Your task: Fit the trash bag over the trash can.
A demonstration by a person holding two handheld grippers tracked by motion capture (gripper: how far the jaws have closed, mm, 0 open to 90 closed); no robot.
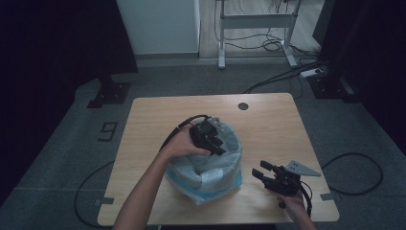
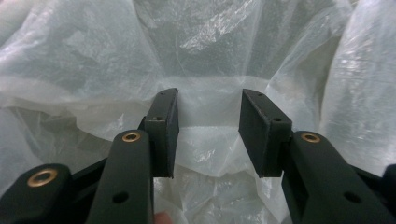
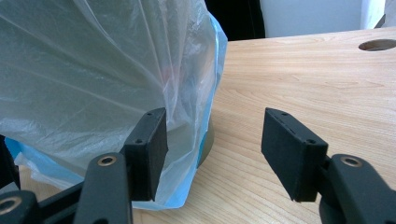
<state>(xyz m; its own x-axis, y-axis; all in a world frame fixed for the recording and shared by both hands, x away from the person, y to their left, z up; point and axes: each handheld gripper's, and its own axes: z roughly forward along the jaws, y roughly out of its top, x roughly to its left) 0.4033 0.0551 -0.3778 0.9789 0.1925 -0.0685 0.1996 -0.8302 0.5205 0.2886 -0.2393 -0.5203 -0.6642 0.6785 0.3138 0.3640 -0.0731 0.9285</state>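
Observation:
A round bin lined with a translucent white plastic bag (image 1: 210, 167) with blue edges stands on the wooden table (image 1: 268, 124). My left gripper (image 1: 218, 143) reaches down into the bag's mouth, jaws open; in the left gripper view the crinkled bag liner (image 2: 210, 93) lies just beyond the open left gripper (image 2: 208, 130), with nothing between the pads. My right gripper (image 1: 262, 170) rests low on the table to the right of the bin, open. In the right gripper view the bag (image 3: 102, 79) bulges at the left, beside the open right gripper (image 3: 215, 149), and the bin's dark base (image 3: 207, 140) peeks out below.
A round cable hole (image 1: 243, 106) sits near the table's far edge. Bare wood stretches right of the bin (image 3: 303, 79). Beyond the table are a white desk frame (image 1: 256, 21), cables on the grey floor and dark stands at both sides.

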